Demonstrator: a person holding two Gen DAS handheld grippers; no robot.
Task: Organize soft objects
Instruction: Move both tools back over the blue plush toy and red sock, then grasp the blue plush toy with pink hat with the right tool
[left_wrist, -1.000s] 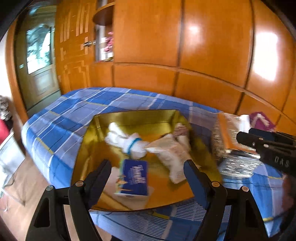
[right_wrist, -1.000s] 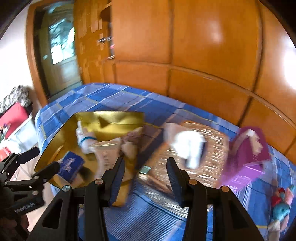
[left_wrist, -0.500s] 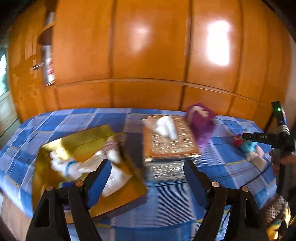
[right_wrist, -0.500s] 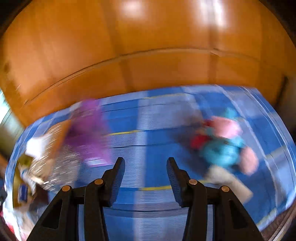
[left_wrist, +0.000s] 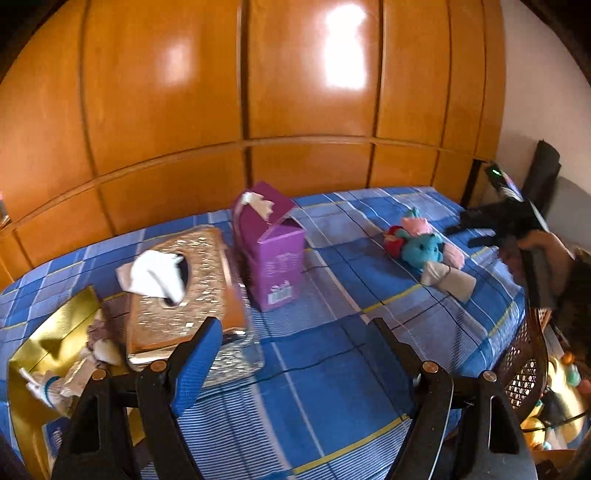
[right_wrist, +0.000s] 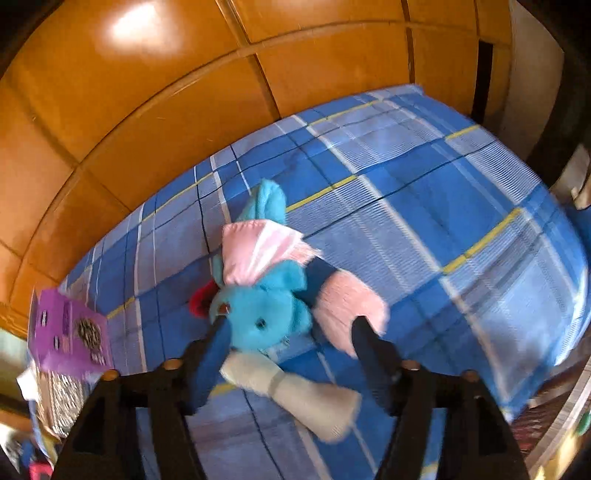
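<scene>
Lying on the plaid bedspread (right_wrist: 424, 206), a blue plush toy (right_wrist: 266, 314) with pink ears sits between the spread right gripper (right_wrist: 288, 336); left gripper (left_wrist: 295, 332) spread too, empty, box (left_wrist: 273, 247) at twelve o'clock.

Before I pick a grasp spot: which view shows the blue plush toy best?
The right wrist view: the blue plush toy fills the centre, face and pink ears clear, between the open jaws. The left wrist view shows it small and distant.
</scene>
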